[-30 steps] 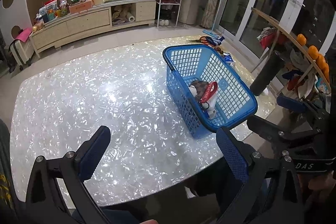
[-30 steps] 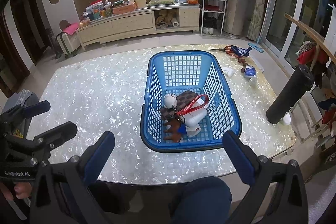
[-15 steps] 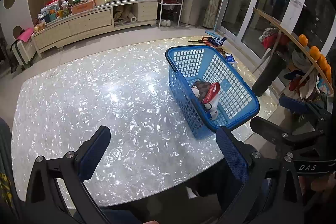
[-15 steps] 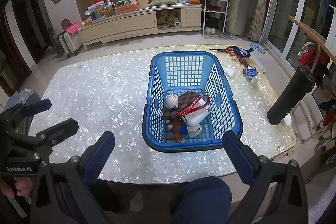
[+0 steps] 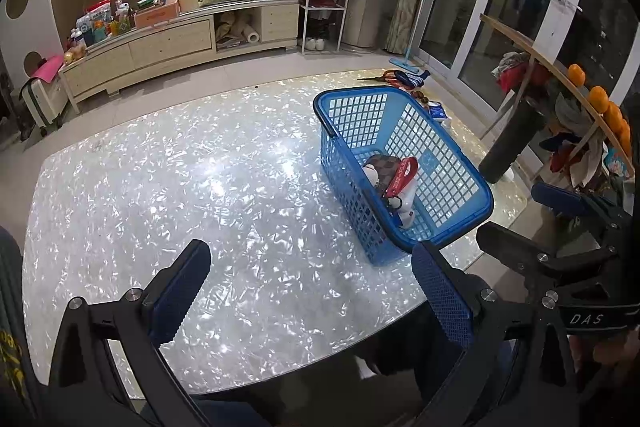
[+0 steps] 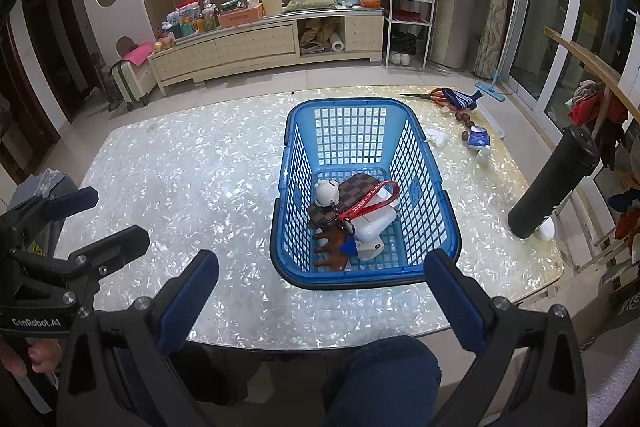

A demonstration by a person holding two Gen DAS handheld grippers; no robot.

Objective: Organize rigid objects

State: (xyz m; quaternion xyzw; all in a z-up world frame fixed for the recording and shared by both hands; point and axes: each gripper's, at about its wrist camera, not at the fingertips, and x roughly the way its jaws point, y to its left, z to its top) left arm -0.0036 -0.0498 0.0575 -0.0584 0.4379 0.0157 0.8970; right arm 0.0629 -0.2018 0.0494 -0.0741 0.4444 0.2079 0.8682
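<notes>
- Blue basket [image 6: 366, 269] sitting on the shiny counter [image 6: 192, 187], toward the right side, with its long way running from the near edge to the far edge.
- Inside it, bunched at the near end: a checked brown pouch [image 6: 352, 193], a small white round toy [image 6: 326, 191], a red strap [image 6: 370, 205], a white plastic thing [image 6: 374, 227] and a brown toy animal [image 6: 334, 247]. All touching, some on top of others.
- Far end of the basket bare.
- Right tool [image 6: 320, 297] straight in front of the basket's near rim, close by, so the nearer of the 2. Fingers spread wide, holding nothing.
- Left tool [image 5: 308, 291] off to the left over bare counter, with the basket [image 5: 402, 163] ahead and to its right. Also spread wide, holding nothing.
- From the left view, the other tool poking in at the right edge.
- Out past the basket, on the far right corner of the counter: orange-handled scissors [image 6: 434, 94], a few small dark round things [image 6: 464, 125] and a small blue and white packet [image 6: 478, 138]. Well apart from both tools.
- Black tube [image 6: 554, 183] leaning off the right side of the counter.
- Best guess: most things already put away, with the far-corner bits maybe next.
- For those, a long reach past the basket's right side, easier for the right tool.
- Risk: bumping the basket rim on the way.
</notes>
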